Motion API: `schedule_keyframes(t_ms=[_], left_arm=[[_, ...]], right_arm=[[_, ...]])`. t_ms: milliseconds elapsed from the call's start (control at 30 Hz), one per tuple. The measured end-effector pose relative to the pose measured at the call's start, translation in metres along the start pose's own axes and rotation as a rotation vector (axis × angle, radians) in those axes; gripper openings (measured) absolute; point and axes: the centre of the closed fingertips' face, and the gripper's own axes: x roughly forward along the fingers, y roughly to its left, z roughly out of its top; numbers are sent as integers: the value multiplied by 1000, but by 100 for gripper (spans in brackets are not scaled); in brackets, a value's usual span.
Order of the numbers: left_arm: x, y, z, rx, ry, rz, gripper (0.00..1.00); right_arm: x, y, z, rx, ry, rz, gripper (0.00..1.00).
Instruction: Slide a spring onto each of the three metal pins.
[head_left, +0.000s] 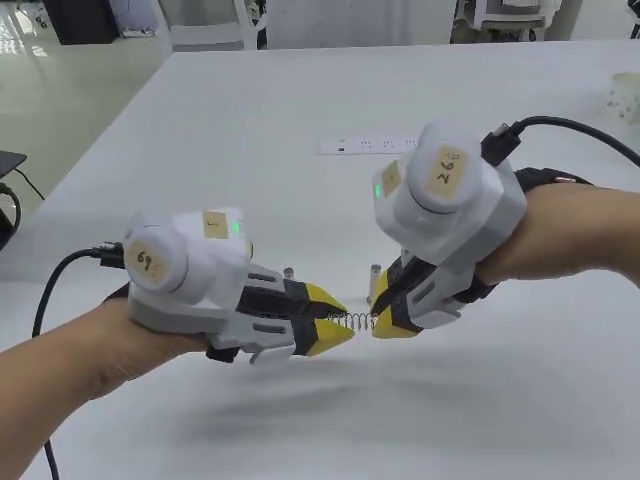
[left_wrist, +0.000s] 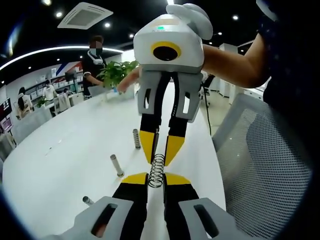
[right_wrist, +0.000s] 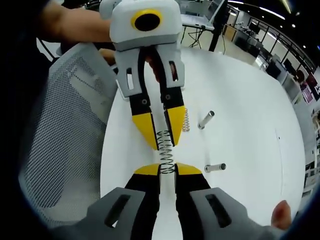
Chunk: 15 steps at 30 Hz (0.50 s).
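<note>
Though too small to be sure, one pin (right_wrist: 186, 120) looks already coiled, so call it about one of three done. The two other pins (right_wrist: 206, 120) (right_wrist: 215, 167) are bare. All three sit off to the side of the fingertips, near them, none between the jaws.

A second spring (head_left: 359, 320) is in play, not yet on any pin. It bridges the two grippers tip to tip, one end in each, off the table (head_left: 300, 90). The left gripper (head_left: 342, 322) has its jaws nearly together, clamped on one end. The right gripper (head_left: 379, 322) has its jaws likewise pinched on the other end. The middle coils are free between the two sets of tips.

Pose: the grippers face each other nose to nose. The left one is roughly level, pointing across toward the right one. The right one is pitched down and inward, wrist higher than its tips. In the head view a pin stands just behind the right fingertips.

Judged left to do: release one end, thread this spring on a bare pin, then fetch one more.
</note>
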Motion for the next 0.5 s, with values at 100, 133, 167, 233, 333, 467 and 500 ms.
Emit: schedule_keyframes(t_ms=[100, 133, 167, 233, 333, 467, 500], left_arm=[[1, 0, 0, 0, -2, -2, 3], [1, 0, 0, 1, -3, -3, 3], [1, 0, 0, 0, -5, -4, 3], [1, -1, 0, -4, -6, -8, 3], [1, -2, 1, -7, -10, -12, 2], [1, -3, 3, -8, -16, -16, 2], [1, -4, 4, -7, -19, -17, 2]], right_arm=[[-1, 0, -1, -1, 0, -2, 8], [-1, 0, -1, 0, 1, -2, 8], [-1, 0, -1, 4, 2, -2, 8], [-1, 0, -2, 10, 3, -3, 8], [-1, 0, -3, 19, 6, -3, 9], [0, 0, -3, 25, 2, -1, 11], [0, 1, -3, 28, 1, 1, 11]])
